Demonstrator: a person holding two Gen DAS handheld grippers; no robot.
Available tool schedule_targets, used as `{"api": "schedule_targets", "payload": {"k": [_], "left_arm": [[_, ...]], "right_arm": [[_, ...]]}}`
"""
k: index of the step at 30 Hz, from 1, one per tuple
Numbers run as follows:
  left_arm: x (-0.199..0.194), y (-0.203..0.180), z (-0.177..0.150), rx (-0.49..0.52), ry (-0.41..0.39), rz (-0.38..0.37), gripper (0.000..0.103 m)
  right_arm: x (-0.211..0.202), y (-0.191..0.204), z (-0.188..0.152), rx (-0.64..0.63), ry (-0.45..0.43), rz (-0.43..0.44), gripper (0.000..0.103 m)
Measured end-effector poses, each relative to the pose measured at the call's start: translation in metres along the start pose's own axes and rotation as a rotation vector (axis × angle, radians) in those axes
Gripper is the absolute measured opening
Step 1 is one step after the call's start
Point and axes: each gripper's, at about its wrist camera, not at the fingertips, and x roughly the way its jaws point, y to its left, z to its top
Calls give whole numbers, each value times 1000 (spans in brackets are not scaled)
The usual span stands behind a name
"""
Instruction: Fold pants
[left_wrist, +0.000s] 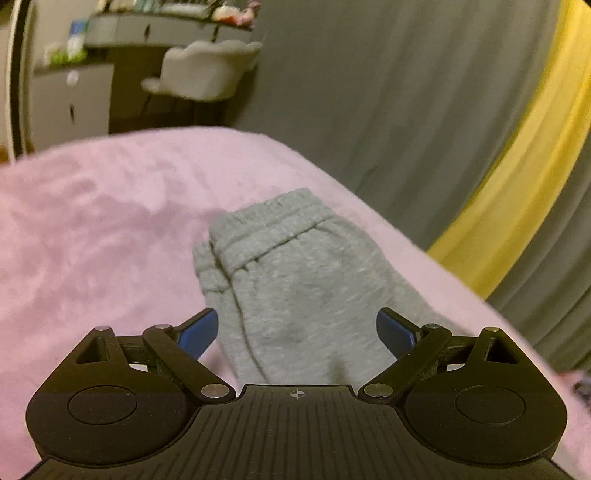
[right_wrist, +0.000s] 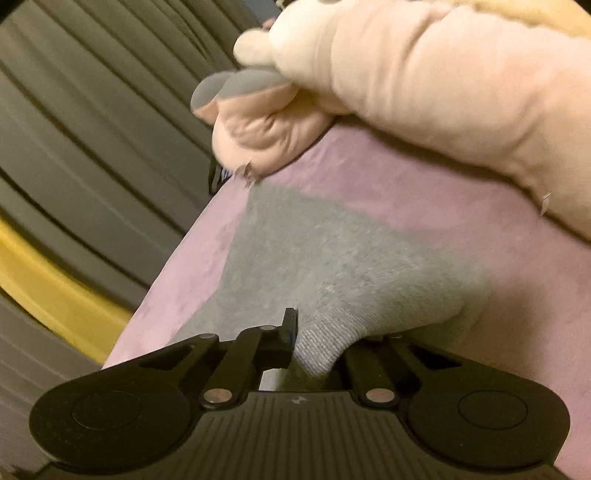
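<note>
My left tongs (left_wrist: 297, 328) stand wide, nothing between the blue pads (left_wrist: 199, 332); they hang above the grey pants (left_wrist: 295, 280), not touching the cloth. From this side the pants lie on the pink bed cover (left_wrist: 92, 229), already doubled over — the elastic waistband (left_wrist: 273, 225) sits at the far end with a second gathered edge peeking out just beside it on the left; the near part of the cloth runs under my tongs and out of sight. Beyond the bed hang grey curtains (left_wrist: 388, 92) with a yellow band (left_wrist: 517, 147), and further off a pale chair (left_wrist: 207, 70) stands by a dark desk (left_wrist: 140, 29), all blurred.

My right tongs (right_wrist: 314, 354) are clamped tight on a ribbed edge of the pants (right_wrist: 332, 258); the cloth bunches up between the jaws and hides the right finger, so only the left finger (right_wrist: 290, 328) shows. From there the grey fabric spreads away over the pink cover (right_wrist: 406, 192) toward the bed's edge. A plush toy (right_wrist: 424, 74) — pale pink, with a grey-tipped end — lies at the far side of the bed, near the pants' far corner; whether they touch I cannot tell.
</note>
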Motion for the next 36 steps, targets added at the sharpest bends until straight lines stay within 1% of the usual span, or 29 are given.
{"api": "schedule_targets", "payload": {"k": [2, 4, 6, 8, 9, 10, 11, 12, 13, 14, 15, 17, 18, 19, 21, 23, 24, 25, 26, 27, 28, 29, 30, 31, 33, 34, 35, 36], "left_arm": [[-3, -4, 0, 36, -1, 26, 97], [-3, -6, -2, 49, 17, 26, 97], [0, -9, -7, 51, 40, 18, 97], [3, -12, -14, 63, 60, 15, 97], [6, -14, -18, 68, 71, 13, 97], [8, -17, -22, 69, 83, 13, 97], [12, -20, -27, 65, 99, 15, 97], [16, -23, -31, 58, 114, 15, 97], [19, -27, -35, 48, 129, 16, 97], [22, -32, -40, 35, 144, 14, 97], [24, -36, -45, 28, 155, 4, 97], [28, -47, -53, 43, 164, -20, 97], [29, -52, -57, 74, 165, -14, 97], [30, -56, -58, 100, 166, 6, 97], [34, -52, -59, 88, 183, 51, 97], [40, -41, -58, 15, 210, 111, 97], [43, -35, -58, -26, 219, 121, 97], [44, -28, -58, -67, 217, 121, 97], [42, -24, -58, -104, 194, 122, 97], [41, -22, -59, -120, 167, 129, 97], [39, -21, -59, -123, 142, 144, 97], [38, -21, -60, -125, 126, 172, 97], [39, -21, -60, -127, 125, 197, 97], [39, -21, -61, -130, 130, 217, 97], [40, -18, -63, -144, 125, 241, 97], [40, -18, -62, -151, 114, 243, 97], [40, -17, -63, -159, 105, 245, 97], [39, -16, -64, -166, 99, 246, 97]], "right_arm": [[8, -5, 2, 11, 56, -33, 5], [21, -10, 6, 10, 145, -87, 6], [23, -12, 8, -1, 160, -128, 7], [19, -10, 10, -44, 147, -168, 10], [17, -8, 10, -78, 140, -205, 12], [16, -4, 11, -125, 124, -273, 15], [12, 2, 11, -175, 85, -360, 18], [7, 9, 10, -220, 38, -428, 22], [2, 18, 9, -264, -20, -474, 22], [-4, 27, 7, -301, -76, -492, 22], [-9, 39, 4, -346, -128, -492, 23], [-14, 68, -2, -432, -212, -506, 33], [-16, 83, -6, -463, -257, -510, 44], [-16, 96, -9, -487, -282, -484, 50], [-15, 125, -19, -546, -298, -387, 54], [-10, 157, -35, -614, -292, -297, 56], [-5, 173, -46, -648, -254, -211, 58], [6, 192, -57, -680, -162, -84, 64], [17, 208, -69, -704, -33, 51, 69], [33, 225, -85, -718, 132, 199, 71], [49, 241, -102, -711, 290, 329, 71], [63, 258, -120, -693, 409, 427, 71], [74, 273, -135, -683, 475, 480, 71], [84, 291, -151, -695, 511, 501, 71], [99, 327, -176, -760, 535, 522, 71], [109, 343, -185, -767, 567, 541, 71], [120, 356, -192, -721, 645, 576, 71], [127, 364, -200, -656, 742, 612, 71]]}}
